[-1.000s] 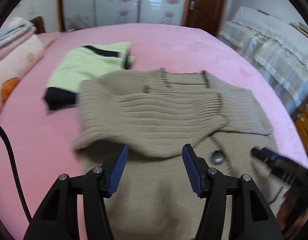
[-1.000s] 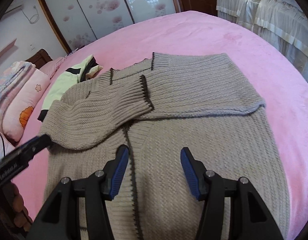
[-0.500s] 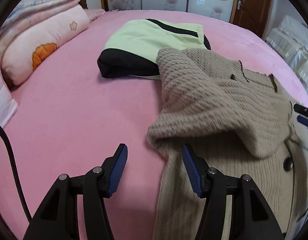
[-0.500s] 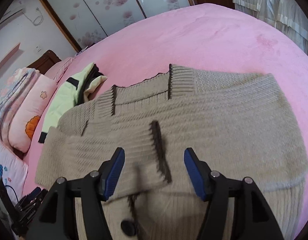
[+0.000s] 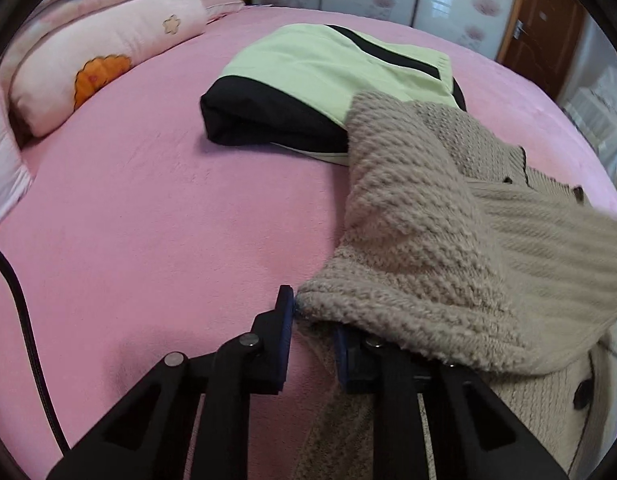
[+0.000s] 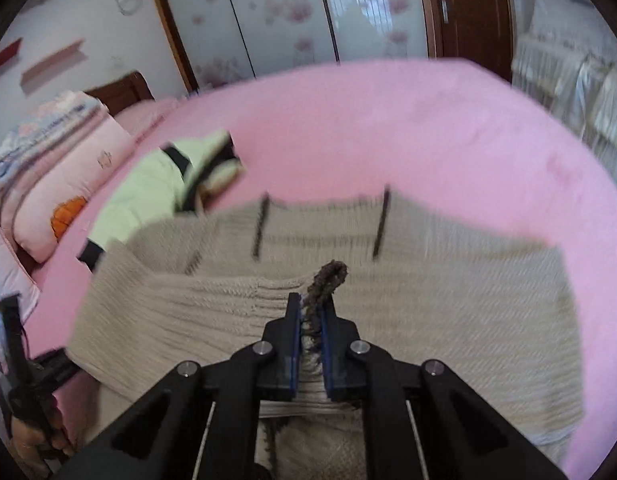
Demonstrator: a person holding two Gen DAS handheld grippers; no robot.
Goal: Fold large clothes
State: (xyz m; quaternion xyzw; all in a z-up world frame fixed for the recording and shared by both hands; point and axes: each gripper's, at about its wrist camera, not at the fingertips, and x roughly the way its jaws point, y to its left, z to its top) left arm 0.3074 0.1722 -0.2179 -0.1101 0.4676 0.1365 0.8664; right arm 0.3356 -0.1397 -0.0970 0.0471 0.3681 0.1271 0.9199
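My left gripper (image 5: 308, 334) has just been closing, and its jaws now pinch the side edge of the beige knit cardigan (image 5: 424, 236); the knit bunches over the right-hand finger and hides most of it. From that pinch the cardigan runs off toward my two o'clock across the pink bedspread (image 5: 148, 220), a folded sleeve lying on top of the body. At twelve o'clock in this view sits a folded light-green and black garment (image 5: 328, 80), its near corner touched by the cardigan's far end. A pink pillow with an orange flower (image 5: 104, 76) lies at ten o'clock, and a black cable (image 5: 24, 312) trails at nine.

My right gripper (image 6: 310, 320) has also just been closing and is clamped tight on the dark-brown ribbed trim (image 6: 326, 280) of the cardigan, which pokes up between the blue pads (image 6: 295, 332). The rest of the cardigan is spread flat from ten to three o'clock, blurred. At eight o'clock a hand (image 6: 32, 436) holds the other gripper's handle.
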